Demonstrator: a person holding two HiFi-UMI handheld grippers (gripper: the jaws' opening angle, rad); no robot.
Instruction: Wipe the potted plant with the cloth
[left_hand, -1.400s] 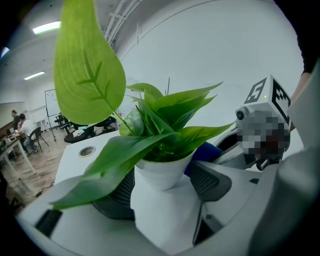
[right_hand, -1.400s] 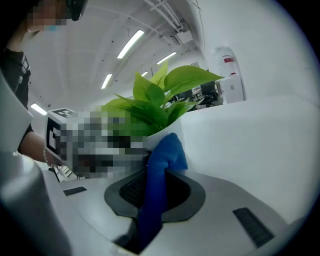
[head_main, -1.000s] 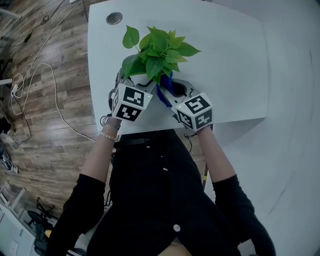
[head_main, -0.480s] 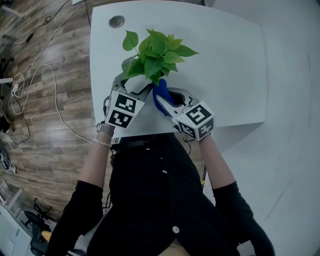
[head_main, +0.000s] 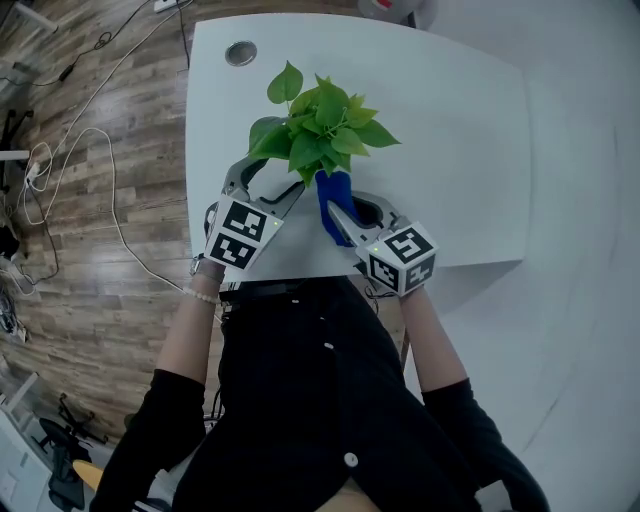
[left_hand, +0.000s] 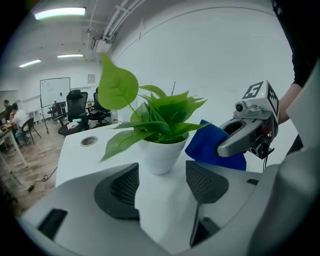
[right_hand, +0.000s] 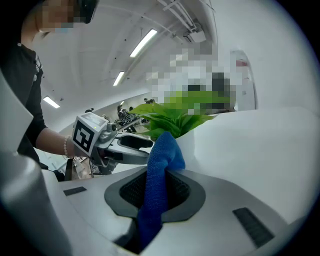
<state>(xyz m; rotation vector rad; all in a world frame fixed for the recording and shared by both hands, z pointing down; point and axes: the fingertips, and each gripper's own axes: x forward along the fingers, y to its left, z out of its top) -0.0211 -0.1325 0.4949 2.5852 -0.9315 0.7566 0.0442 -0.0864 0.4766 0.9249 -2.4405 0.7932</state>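
Observation:
A leafy green plant (head_main: 322, 132) in a white pot (left_hand: 160, 154) stands on the white table (head_main: 450, 130). My left gripper (head_main: 272, 176) is at the pot's left. In the left gripper view its jaws (left_hand: 161, 180) stand open after just closing a little, with the pot just beyond the tips and no pad touching it. My right gripper (head_main: 337, 216) is shut on a blue cloth (right_hand: 159, 170), which sticks up between its pads. The cloth (head_main: 334, 192) hangs just below the leaves at the plant's near right side. The leaves hide most of the pot in the head view.
A round cable grommet (head_main: 240, 53) sits at the table's far left corner. Cables (head_main: 60, 150) trail over the wooden floor to the left. The person stands against the table's near edge (head_main: 300, 262). In the left gripper view office chairs (left_hand: 75, 107) stand far behind.
Both grippers have drawn back a little from the plant toward the person. The blue cloth has come out from under the leaves, still in the right jaws.

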